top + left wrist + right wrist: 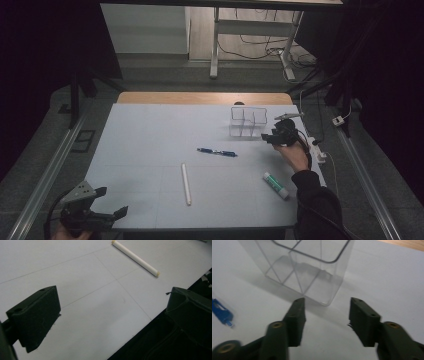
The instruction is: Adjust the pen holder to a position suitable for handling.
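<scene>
If the spread, empty right gripper (pixel 325 315) is pushed on toward the clear organizer (pixel 304 267) at upper centre, it could be knocked across the desk (pixel 387 277).

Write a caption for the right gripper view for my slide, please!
Open right claw, nothing between its jaws, faces a clear divided box on the white table.

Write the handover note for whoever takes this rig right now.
Left claw: open, empty, at the near left corner of the table.
Right claw: open, empty, just short of the clear divided organizer at far right.
On the table: blue pen, white stick, glue stick.
Done: nothing in the organizer's visible compartments.
Left: likely load all three.
</scene>
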A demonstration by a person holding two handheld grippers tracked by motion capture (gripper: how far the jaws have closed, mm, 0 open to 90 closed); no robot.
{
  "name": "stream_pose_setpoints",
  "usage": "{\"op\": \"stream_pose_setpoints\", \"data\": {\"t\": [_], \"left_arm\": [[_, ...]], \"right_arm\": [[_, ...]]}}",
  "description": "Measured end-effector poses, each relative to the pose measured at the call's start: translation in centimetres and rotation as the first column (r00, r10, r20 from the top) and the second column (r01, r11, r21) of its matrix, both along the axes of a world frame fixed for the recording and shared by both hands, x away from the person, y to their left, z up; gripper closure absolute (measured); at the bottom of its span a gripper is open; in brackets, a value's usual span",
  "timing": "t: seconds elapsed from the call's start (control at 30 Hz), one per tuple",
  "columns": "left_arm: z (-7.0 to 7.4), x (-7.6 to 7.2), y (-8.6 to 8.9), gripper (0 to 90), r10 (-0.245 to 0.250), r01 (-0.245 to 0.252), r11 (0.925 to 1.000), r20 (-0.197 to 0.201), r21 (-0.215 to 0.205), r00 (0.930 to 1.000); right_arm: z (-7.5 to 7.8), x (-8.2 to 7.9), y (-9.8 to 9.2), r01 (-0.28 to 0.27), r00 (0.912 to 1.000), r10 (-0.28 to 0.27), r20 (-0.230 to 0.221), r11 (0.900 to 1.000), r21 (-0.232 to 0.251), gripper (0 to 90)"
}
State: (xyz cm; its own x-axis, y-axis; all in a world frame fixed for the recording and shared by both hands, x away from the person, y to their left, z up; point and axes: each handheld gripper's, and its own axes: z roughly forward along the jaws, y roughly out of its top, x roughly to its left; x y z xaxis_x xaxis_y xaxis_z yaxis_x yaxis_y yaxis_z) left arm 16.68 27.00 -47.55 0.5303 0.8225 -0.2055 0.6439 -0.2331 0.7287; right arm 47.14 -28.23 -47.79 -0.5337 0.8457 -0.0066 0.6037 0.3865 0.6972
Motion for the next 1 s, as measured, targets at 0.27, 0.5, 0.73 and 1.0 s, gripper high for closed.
{"op": "stream_pose_setpoints", "data": {"t": [0.27, 0.5, 0.73, 1.0], "left_arm": [[0.0, 0.0, 0.0, 0.0, -0.002, 0.002, 1.0000, -0.001, 0.002, 1.0000], [0.0, 0.0, 0.0, 0.0, -0.002, 0.002, 1.0000, -0.003, 0.001, 1.0000], [0.0, 0.1, 0.0, 0.0, -0.001, 0.001, 1.0000, -0.005, 0.001, 1.0000], [0.0, 0.1, 0.0, 0.0, -0.002, 0.002, 1.0000, -0.006, 0.000, 1.0000]], "right_arm": [[-0.4, 2.7, -0.7, 0.035, 0.9994, -0.035, -0.008, 0.999, -0.021, 79.4], [-0.8, 4.3, -0.8, 0.062, 0.9976, -0.062, -0.030, 0.998, -0.001, 89.7], [-1.0, 5.3, -0.4, 0.077, 0.9967, -0.076, -0.030, 0.996, 0.033, 89.7], [-1.2, 5.9, 0.4, 0.077, 0.9965, -0.076, -0.036, 0.996, 0.033, 89.7]]}}
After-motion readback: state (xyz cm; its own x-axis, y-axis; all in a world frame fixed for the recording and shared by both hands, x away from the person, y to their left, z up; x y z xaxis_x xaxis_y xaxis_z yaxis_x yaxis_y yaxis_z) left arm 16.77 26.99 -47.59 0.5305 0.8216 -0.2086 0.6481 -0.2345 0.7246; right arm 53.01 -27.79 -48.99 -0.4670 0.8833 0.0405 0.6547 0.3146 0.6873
